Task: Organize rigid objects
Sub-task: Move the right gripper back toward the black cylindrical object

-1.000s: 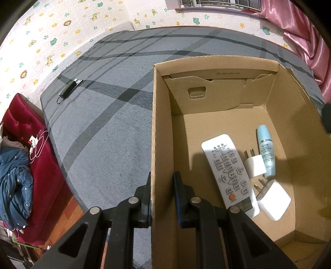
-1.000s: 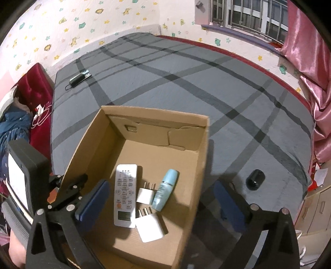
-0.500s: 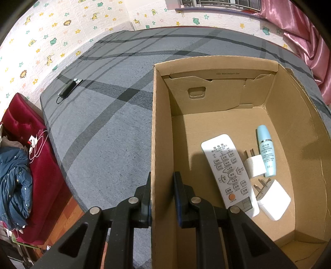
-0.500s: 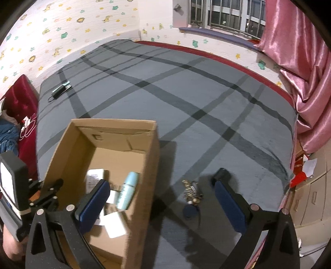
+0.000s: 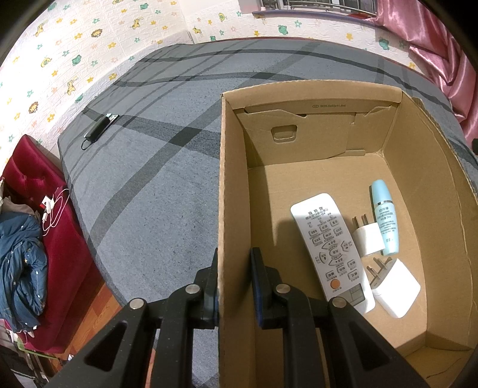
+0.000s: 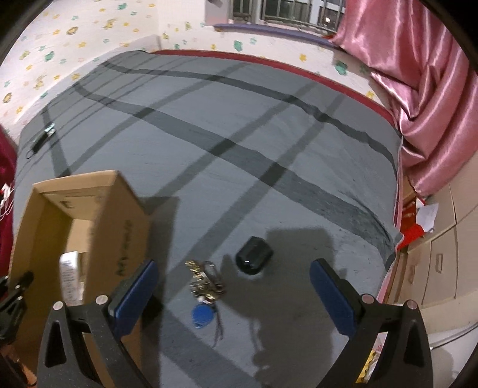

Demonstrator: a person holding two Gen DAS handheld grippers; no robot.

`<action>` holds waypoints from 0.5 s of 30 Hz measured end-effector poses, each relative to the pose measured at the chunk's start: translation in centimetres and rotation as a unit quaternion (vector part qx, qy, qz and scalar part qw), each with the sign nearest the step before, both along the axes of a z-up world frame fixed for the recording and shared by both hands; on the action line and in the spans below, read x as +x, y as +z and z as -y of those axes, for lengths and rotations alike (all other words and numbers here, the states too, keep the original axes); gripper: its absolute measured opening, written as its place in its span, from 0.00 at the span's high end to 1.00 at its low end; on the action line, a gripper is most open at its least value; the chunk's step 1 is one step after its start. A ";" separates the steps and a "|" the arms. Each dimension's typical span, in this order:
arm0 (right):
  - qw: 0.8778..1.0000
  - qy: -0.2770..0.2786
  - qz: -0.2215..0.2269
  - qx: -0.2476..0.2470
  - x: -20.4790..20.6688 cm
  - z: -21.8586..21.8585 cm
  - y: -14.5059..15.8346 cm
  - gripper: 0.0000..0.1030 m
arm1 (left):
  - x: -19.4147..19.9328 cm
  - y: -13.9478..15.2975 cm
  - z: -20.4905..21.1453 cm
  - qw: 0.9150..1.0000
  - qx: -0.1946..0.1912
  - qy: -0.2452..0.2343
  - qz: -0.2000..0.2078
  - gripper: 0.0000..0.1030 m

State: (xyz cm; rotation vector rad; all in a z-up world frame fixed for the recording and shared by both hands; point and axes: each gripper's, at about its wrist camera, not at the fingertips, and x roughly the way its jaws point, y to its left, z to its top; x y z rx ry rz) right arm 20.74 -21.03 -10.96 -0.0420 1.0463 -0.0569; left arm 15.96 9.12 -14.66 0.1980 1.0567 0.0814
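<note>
Patterned wallpaper [image 5: 74, 59] — pink curtain [image 6: 418, 89], barred window [image 6: 283, 12].

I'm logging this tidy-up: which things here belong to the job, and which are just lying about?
Job: box, clamped by the left gripper; in it remote, two chargers, bottle; on the bed, keys and black case under the open right gripper.

Lying about: black gadget, jacket, curtain.

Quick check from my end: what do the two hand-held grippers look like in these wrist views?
Both are black, angular frames with triangular cutouts and silver round bolt heads at the joints. The right hand-held gripper has blue pads lining the inner faces of its fingers. The left hand-held gripper shows a thin blue edge on its pads. No cables, markings or sleeves are visible.
</note>
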 end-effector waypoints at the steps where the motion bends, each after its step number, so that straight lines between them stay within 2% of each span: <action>1: 1.000 -0.003 -0.002 0.002 0.3 0.4 -0.4 0.00 | 0.0 0.0 0.0 1.000 0.000 0.000 0.000 0.83; 15: 0.999 -0.031 -0.043 0.003 3.8 3.2 -7.4 0.00 | 0.1 0.0 0.2 1.000 0.005 0.001 -0.002 0.83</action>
